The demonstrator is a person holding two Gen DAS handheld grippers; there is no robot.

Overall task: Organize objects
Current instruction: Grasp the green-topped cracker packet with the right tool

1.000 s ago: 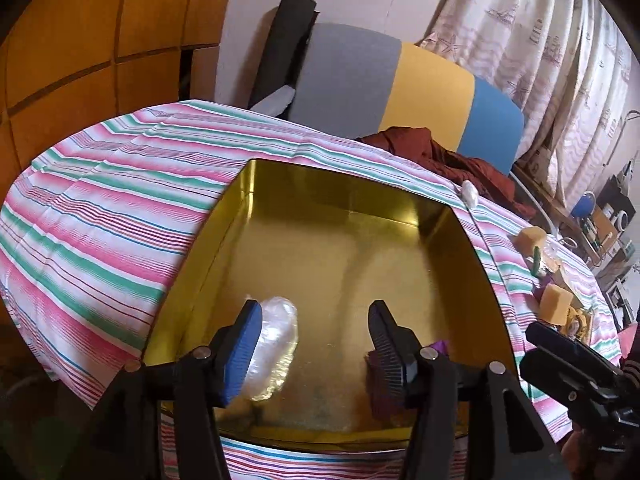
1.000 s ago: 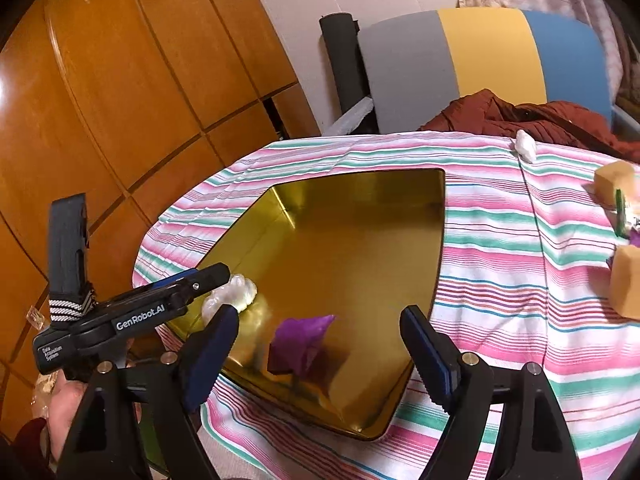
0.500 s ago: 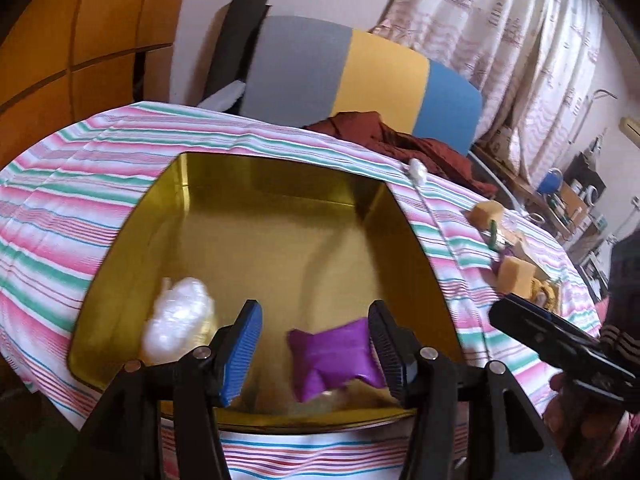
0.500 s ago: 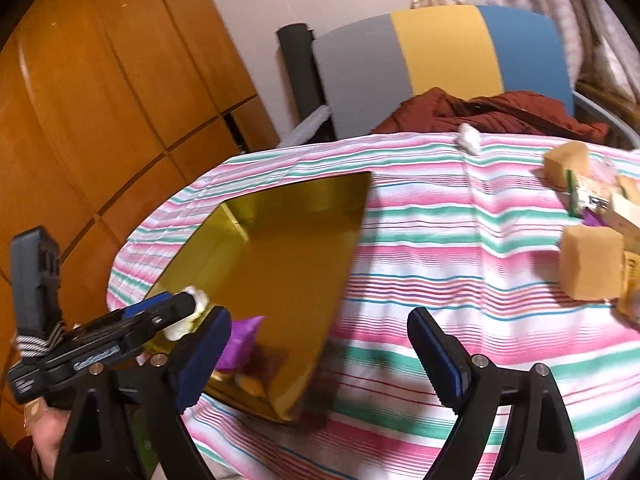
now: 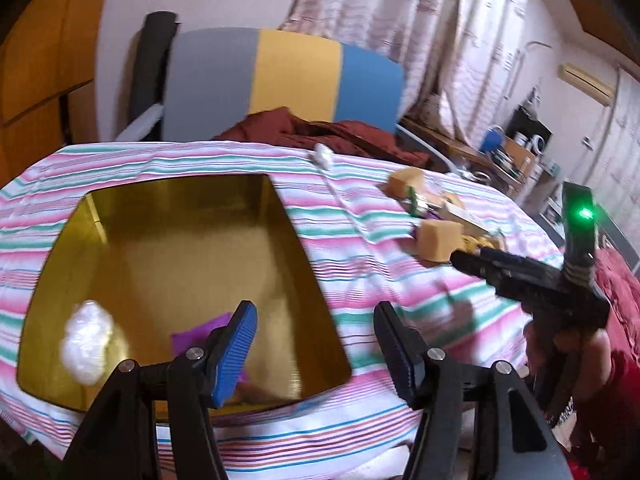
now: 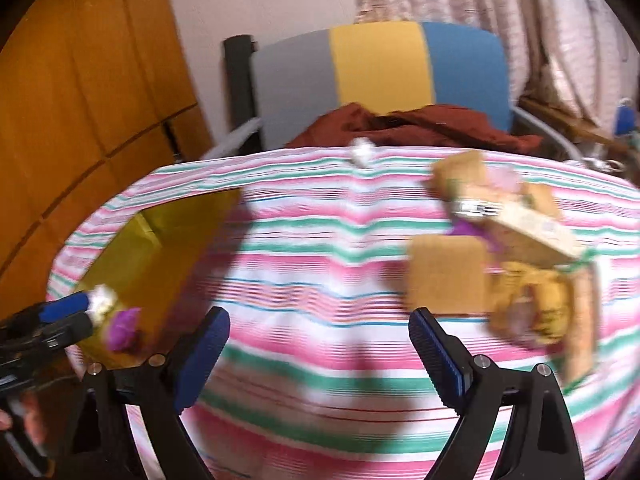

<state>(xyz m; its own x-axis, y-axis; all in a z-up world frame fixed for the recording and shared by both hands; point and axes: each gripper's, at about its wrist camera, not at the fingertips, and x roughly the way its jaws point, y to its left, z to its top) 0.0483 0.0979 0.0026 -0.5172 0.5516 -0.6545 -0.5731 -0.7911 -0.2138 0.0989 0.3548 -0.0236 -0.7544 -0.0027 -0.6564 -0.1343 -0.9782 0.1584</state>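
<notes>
A gold metal tin [image 5: 304,248] lies open on the striped tablecloth [image 5: 360,264]. Inside it lie a clear crumpled wrapper [image 5: 86,340] and a purple packet [image 5: 196,336]. My left gripper [image 5: 316,344] is open and empty over the tin's right front corner. My right gripper [image 6: 318,354] is open and empty above the cloth, right of the tin [image 6: 160,248]. A pile of yellow sponge blocks [image 6: 444,276], a box [image 6: 532,236] and small packets lies to its right. The pile also shows in the left wrist view [image 5: 438,236].
A small white wrapped piece [image 5: 323,156] lies at the table's far edge. A grey, yellow and blue chair [image 5: 288,80] with a brown cloth [image 5: 320,132] stands behind the table. Wooden panels [image 6: 80,100] are at the left, curtains at the back right.
Both grippers have swung right, away from the tin. The right gripper now faces the sponge pile, and its view is blurred by motion. Both stay open.
</notes>
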